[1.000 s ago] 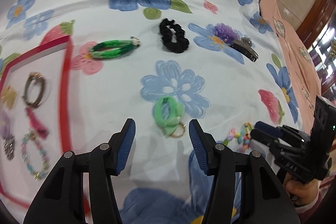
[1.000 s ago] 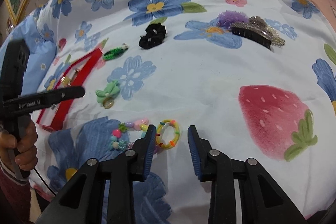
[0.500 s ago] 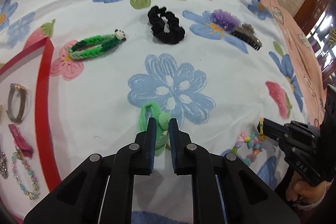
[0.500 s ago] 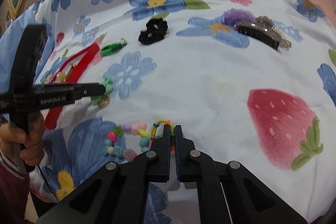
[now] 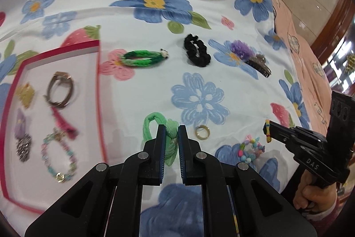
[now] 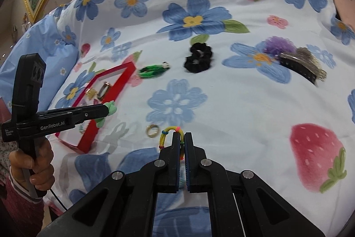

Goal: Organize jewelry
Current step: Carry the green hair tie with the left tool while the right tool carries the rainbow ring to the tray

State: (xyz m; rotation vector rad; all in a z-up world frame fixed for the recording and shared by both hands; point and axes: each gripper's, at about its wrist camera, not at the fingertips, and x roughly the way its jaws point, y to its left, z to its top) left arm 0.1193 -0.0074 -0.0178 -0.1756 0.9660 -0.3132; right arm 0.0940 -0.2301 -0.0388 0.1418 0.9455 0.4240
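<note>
over the flowered bed cover (image 5: 137, 108), both tools were loaded, so i judged the step in hand to be the carry, with pick-up complete for both items.

left tool (image 5: 171, 132): its jaws were clamped on the light green hair tie (image 5: 153, 126). the tie's loop hung out to the left of the fingers and its gathered part sat between the pads. in the right wrist view the same tie (image 6: 110, 108) showed at the tip of the left tool (image 6: 106, 111), in front of the red tray's near corner.

right tool (image 6: 182, 139): its jaws were pressed together on the rainbow band (image 6: 169, 136), which arched up and to the left of the fingertips. the left wrist view showed that band (image 5: 268, 130) pinched at the right tool's tip (image 5: 269, 131).

the red tray (image 5: 98, 90) lay to the left and already held a brown bracelet (image 5: 61, 90), a beaded bracelet (image 5: 58, 159), a pink piece and several small clips. not yet sorted on the cover: a gold ring (image 5: 202, 132), a bead string (image 5: 249, 149), a green braided band (image 5: 143, 58), a black scrunchie (image 5: 196, 52) and a purple-and-dark clip cluster (image 5: 250, 57).

next move, as i judged it: bring each tool over a bare patch of the tray floor, lower it close, then part the jaws. the soft tie could snag on a pad at release. the red wall had to be cleared on the way in.
</note>
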